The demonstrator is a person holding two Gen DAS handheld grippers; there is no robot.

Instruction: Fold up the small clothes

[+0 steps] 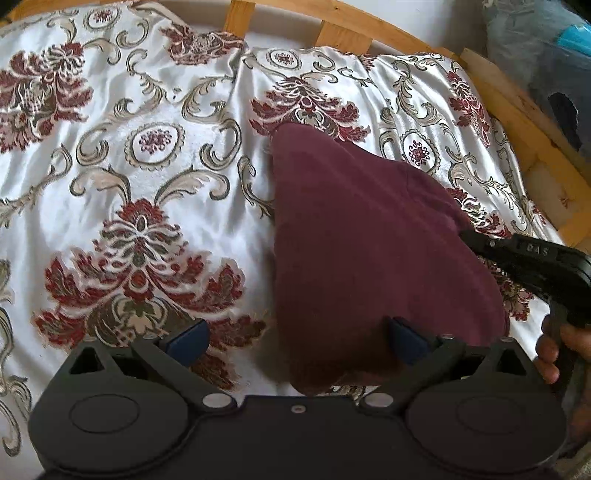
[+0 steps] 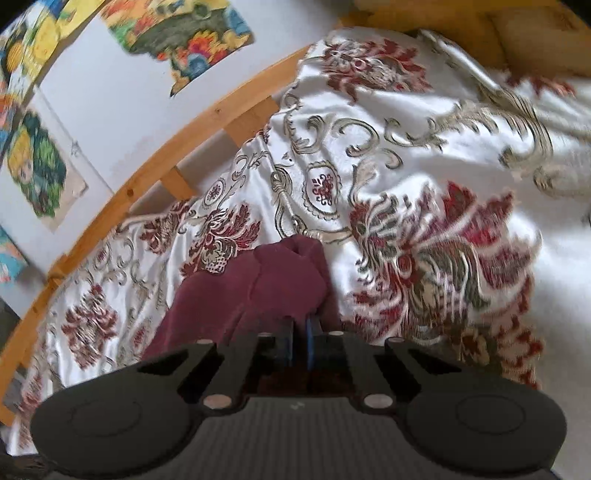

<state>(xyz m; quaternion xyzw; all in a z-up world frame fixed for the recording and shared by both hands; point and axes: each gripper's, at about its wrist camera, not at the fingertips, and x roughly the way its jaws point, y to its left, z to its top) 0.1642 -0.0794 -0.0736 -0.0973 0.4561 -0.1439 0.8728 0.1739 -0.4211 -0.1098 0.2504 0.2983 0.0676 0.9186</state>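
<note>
A small maroon garment [image 1: 362,236] lies folded over on the white floral bedspread [image 1: 147,155]. My left gripper [image 1: 295,339] is open, its blue pads wide apart, with the garment's near corner between them. My right gripper [image 1: 476,240] comes in from the right and pinches the garment's right edge. In the right wrist view my right gripper [image 2: 300,332] is shut on the bunched maroon garment [image 2: 258,288], which is lifted off the bedspread [image 2: 424,147].
A wooden bed frame [image 1: 343,33] with slats runs along the far edge of the bed, also in the right wrist view [image 2: 147,173]. A white wall with colourful pictures [image 2: 177,29] stands behind it. Bluish bundles [image 1: 546,55] sit beyond the frame at right.
</note>
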